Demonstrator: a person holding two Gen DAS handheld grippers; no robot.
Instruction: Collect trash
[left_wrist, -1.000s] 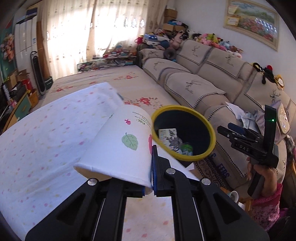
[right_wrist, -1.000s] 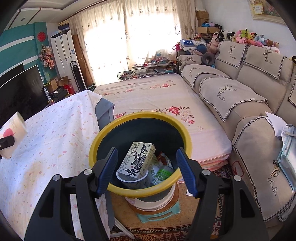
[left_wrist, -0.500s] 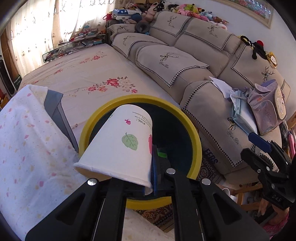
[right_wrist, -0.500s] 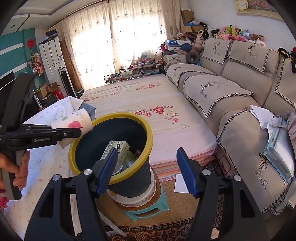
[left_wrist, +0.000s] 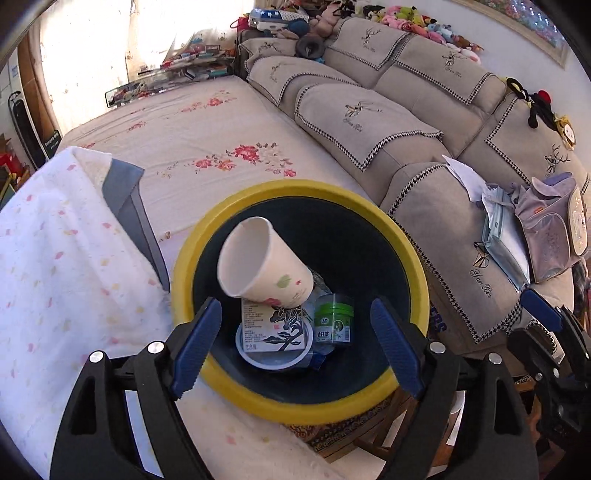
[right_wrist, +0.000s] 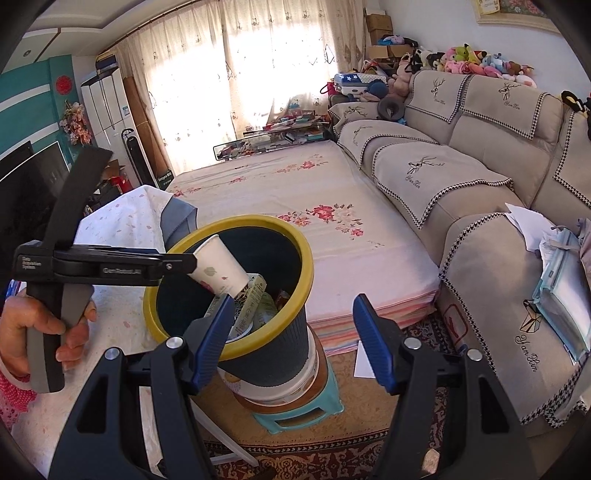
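Left wrist view: left gripper (left_wrist: 295, 343) over bin (left_wrist: 410, 251), jaws just sprung apart, nothing between them. Cup (left_wrist: 264, 267) loose in bin mouth, tilted, atop carton (left_wrist: 275, 326); green-lidded jar (left_wrist: 333, 321) beside carton.

Right wrist view only: bin (right_wrist: 280, 354) stands on tub on teal stool (right_wrist: 306, 413) at bed (right_wrist: 332, 206) edge; hand (right_wrist: 40, 332) grips left gripper's handle. Right gripper (right_wrist: 291, 341) released, empty, jaws straddling bin's side.

Bin bottom hidden here; right gripper barely shows at left view's edge.

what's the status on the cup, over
Left gripper jaws just opened, empty. Paper cup released, inside the yellow-rimmed bin on other trash. Right gripper open, empty. Nothing in the way.
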